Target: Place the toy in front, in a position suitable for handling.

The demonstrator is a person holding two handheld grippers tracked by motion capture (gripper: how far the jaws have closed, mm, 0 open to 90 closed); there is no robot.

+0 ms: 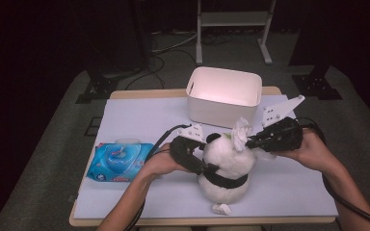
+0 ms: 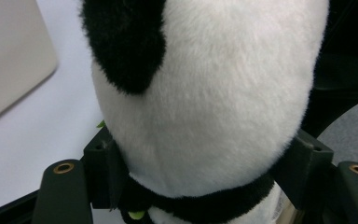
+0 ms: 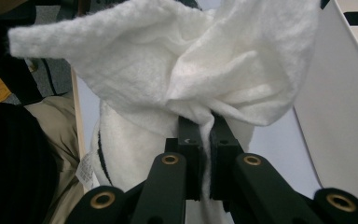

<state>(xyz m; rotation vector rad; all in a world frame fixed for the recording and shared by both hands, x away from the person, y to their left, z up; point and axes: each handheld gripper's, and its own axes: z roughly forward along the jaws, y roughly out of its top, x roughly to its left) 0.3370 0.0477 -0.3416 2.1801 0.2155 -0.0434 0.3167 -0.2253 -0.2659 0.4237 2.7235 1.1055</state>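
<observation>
a stuffed panda (image 1: 225,166) sits upright near the front middle of the table (image 1: 139,115), and both hands are on it. the left gripper (image 1: 203,168) comes in from the panda's left side and clasps it around the neck, just above the black band; in the left gripper view the pads (image 2: 106,170) press into the white fur on either side, so it is grasping the toy and holding it steady. the right gripper (image 1: 248,142) comes in level from the other side, its jaws clenched tight on a crumpled white wipe (image 1: 240,132), which bunches up just past the tips in the right gripper view (image 3: 186,70). the wipe sits at the top of the panda's head, touching or very nearly touching the fur; i can't tell which from here.

what matters for the next move: the panda's long axis stands vertical, and the wipe is at its upper end, toward the right hand's side. so i'd judge a wiping stroke would run down or across the head, with the left hand bracing from the opposite side. the right hand is the nearer one to the white bin (image 1: 224,94) behind, and the blue wipe pack (image 1: 118,161) lies well off to the left.
</observation>
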